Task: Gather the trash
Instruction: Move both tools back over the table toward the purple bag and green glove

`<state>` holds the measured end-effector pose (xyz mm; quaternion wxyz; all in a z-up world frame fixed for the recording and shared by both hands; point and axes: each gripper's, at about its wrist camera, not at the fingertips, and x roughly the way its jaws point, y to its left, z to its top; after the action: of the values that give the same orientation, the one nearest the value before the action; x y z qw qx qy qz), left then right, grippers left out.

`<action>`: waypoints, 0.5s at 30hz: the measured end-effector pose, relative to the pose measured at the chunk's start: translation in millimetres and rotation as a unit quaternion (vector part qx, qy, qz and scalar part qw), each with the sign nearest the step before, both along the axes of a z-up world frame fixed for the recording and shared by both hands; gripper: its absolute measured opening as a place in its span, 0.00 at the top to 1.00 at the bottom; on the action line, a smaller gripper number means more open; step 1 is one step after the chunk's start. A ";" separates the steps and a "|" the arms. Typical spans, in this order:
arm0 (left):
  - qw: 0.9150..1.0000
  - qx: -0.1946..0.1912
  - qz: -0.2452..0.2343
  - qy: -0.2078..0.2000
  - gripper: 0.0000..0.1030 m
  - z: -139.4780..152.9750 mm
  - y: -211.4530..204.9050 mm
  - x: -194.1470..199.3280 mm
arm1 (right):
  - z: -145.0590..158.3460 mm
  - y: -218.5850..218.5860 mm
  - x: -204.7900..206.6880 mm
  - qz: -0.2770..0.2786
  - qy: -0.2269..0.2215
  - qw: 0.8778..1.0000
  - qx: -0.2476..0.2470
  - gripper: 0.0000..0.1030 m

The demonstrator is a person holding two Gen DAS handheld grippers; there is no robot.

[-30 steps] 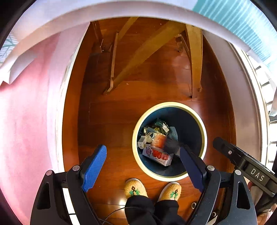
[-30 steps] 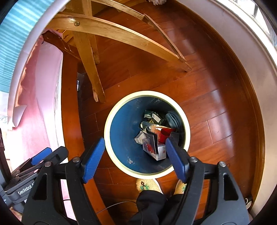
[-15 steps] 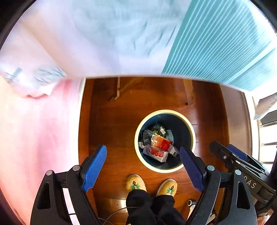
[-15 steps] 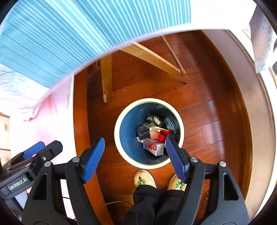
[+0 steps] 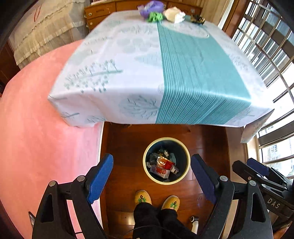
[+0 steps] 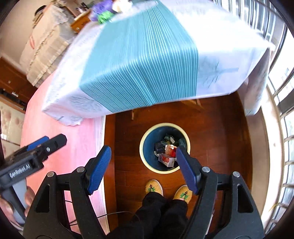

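A round blue bin with a cream rim (image 5: 187, 152) (image 6: 142, 139) stands on the wood floor below the table and holds several pieces of trash, among them a red-and-white carton (image 5: 159, 171) (image 6: 166, 160). My left gripper (image 5: 151, 176) is open and empty, high above the bin. My right gripper (image 6: 143, 166) is open and empty, also high above it. More trash lies at the table's far end: a purple bag (image 5: 151, 6) (image 6: 101, 7), a green scrap (image 5: 155, 17) (image 6: 103, 16), and crumpled white paper (image 5: 174, 14).
The table with a white and teal striped cloth (image 5: 193, 73) (image 6: 147, 55) fills the upper view. A pink rug (image 5: 36, 128) lies left. Windows (image 5: 266, 46) run along the right. The person's feet in yellow slippers (image 5: 143, 196) stand by the bin.
Both grippers have risen from just above the bin to above table height; the tabletop and the trash at its far end have come into view. Both stay open.
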<state>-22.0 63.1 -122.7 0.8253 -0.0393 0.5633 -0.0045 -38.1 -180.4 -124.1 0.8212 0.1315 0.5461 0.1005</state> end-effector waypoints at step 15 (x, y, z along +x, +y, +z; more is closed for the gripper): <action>0.996 0.020 0.028 -0.077 0.15 135.1 -2.8 -9.1 | 134.5 -33.9 1.4 0.031 -0.103 0.994 0.014 0.31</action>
<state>-31.1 60.4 12.3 0.8664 -0.0384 0.4971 0.0266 -36.7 -214.3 10.5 0.8675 0.1154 0.4611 0.1465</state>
